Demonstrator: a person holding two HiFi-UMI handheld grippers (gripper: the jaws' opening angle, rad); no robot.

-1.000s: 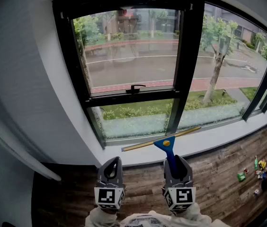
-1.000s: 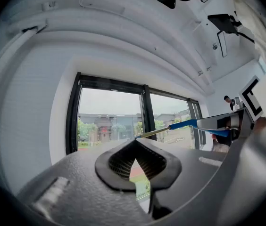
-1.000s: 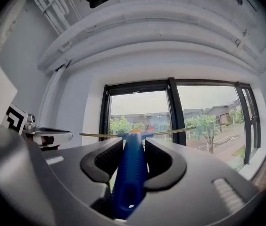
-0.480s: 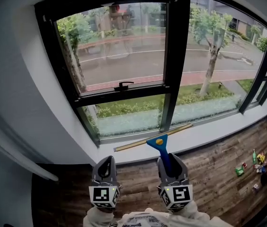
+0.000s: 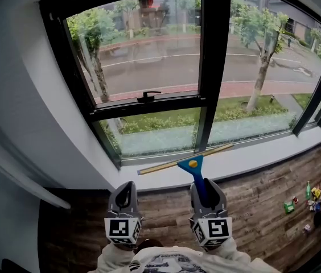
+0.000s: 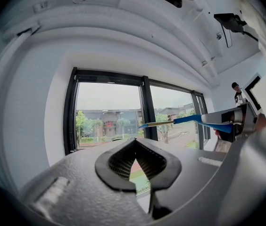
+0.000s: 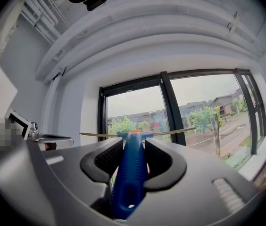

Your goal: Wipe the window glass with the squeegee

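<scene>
In the head view the squeegee (image 5: 194,170) has a blue handle and a long thin blade, and it points at the lower part of the window glass (image 5: 149,50). My right gripper (image 5: 206,193) is shut on that handle; in the right gripper view the blue handle (image 7: 130,173) is clamped between the pads, with the blade crosswise ahead. My left gripper (image 5: 125,195) hovers beside it on the left, shut and empty, its tips meeting in the left gripper view (image 6: 135,148). The squeegee (image 6: 180,121) also shows there at the right. Blade and glass look apart.
The black window frame has a centre post (image 5: 210,67) and a latch handle (image 5: 148,96). A white sill (image 5: 251,158) runs below, and a white wall (image 5: 29,124) stands at the left. Small items (image 5: 307,201) lie on the wooden floor (image 5: 263,203). A person (image 6: 238,92) stands at the far right.
The head view has shifted a little against the window. Both grippers sit slightly lower in it. The right gripper still holds the squeegee and the left one stays shut.
</scene>
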